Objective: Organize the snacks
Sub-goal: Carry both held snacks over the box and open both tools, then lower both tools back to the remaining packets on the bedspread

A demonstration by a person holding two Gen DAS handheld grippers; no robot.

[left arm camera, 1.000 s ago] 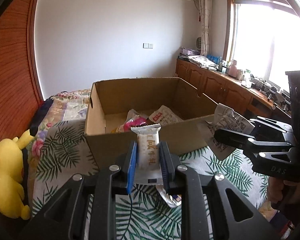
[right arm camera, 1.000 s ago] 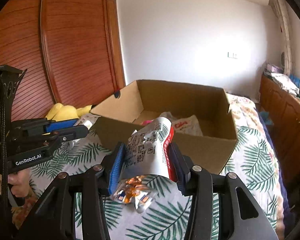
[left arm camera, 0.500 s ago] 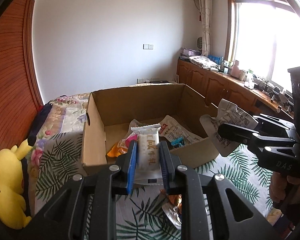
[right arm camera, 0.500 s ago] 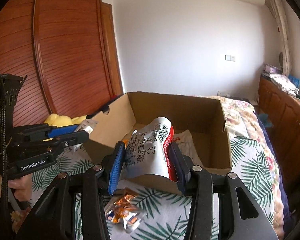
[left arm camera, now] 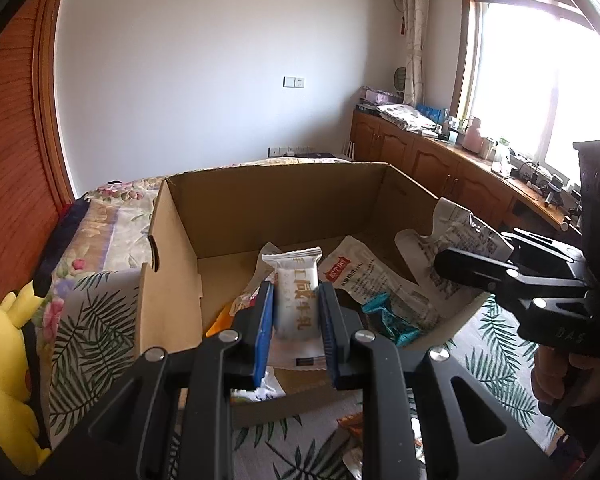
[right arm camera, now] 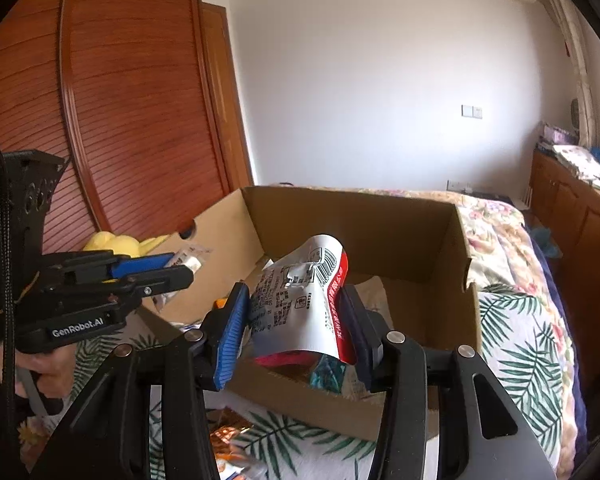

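Cardboard box [left arm camera: 172, 240] lies under both hand-held grippers' clamped snack packets.

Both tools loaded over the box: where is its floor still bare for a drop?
Cardboard box: bare floor shows along the far wall toward its left side. The near and right parts are crowded with snack packets, including the teal one.
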